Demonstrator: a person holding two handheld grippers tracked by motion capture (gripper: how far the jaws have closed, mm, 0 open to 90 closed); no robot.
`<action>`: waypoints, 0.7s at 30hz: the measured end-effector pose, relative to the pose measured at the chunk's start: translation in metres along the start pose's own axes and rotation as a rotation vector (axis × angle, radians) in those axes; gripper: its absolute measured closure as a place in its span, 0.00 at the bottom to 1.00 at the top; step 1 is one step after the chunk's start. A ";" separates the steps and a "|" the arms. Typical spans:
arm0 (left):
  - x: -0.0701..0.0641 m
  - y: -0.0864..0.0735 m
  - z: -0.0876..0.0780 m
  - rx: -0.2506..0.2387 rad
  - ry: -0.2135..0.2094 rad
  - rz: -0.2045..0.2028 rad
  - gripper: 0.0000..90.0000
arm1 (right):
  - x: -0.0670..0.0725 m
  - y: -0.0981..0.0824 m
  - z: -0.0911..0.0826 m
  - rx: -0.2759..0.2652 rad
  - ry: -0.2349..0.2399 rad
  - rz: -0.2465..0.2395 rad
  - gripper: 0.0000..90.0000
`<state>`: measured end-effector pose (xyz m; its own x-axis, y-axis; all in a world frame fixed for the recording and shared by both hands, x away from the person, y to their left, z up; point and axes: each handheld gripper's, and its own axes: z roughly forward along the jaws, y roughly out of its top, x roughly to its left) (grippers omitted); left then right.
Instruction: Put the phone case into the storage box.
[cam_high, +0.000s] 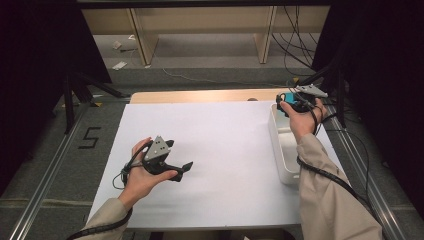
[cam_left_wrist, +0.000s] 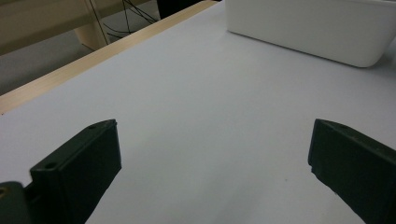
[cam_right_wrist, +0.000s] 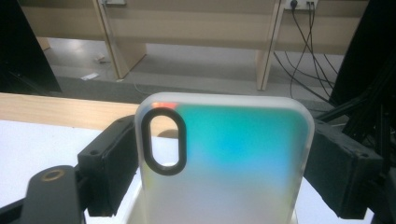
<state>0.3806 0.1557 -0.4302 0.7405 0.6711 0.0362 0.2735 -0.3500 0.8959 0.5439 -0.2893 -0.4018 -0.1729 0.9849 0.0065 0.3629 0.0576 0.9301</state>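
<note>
Right now we have the phone case clamped across its width in the right hand-held gripper, the two black jaws pressing on its long edges. That grip leaves the flat back and the oval camera cut-out clear, and it keeps the case upright so it can go down edge-first. In the high view we hold it at about two o'clock on the counter, over the far end of the white bin, which lies along the right edge. We judge the case is being lifted from, or lowered into, that bin; which of the two we cannot tell.

Our left hand-held gripper rests low at about eight o'clock, well apart from the bin, jaws standing wide apart with nothing between them. In the left gripper view it points across bare white counter toward the bin's side wall. We read this as a waiting pose: kept out of the right hand's way, yet open and aimed so it can take the case if needed.
</note>
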 end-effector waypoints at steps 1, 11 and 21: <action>0.000 0.000 0.000 0.000 0.000 0.000 0.02 | 0.000 0.000 0.001 0.000 -0.001 0.001 0.20; 0.000 0.000 0.000 0.001 -0.001 0.000 0.02 | 0.000 -0.003 0.004 0.012 -0.007 0.003 0.20; 0.000 0.000 0.000 0.001 -0.001 0.001 0.02 | 0.002 -0.005 0.009 0.020 -0.010 -0.001 0.20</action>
<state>0.3806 0.1555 -0.4305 0.7411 0.6704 0.0368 0.2732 -0.3511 0.8956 0.5496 -0.2867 -0.4099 -0.1646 0.9864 0.0018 0.3811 0.0619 0.9224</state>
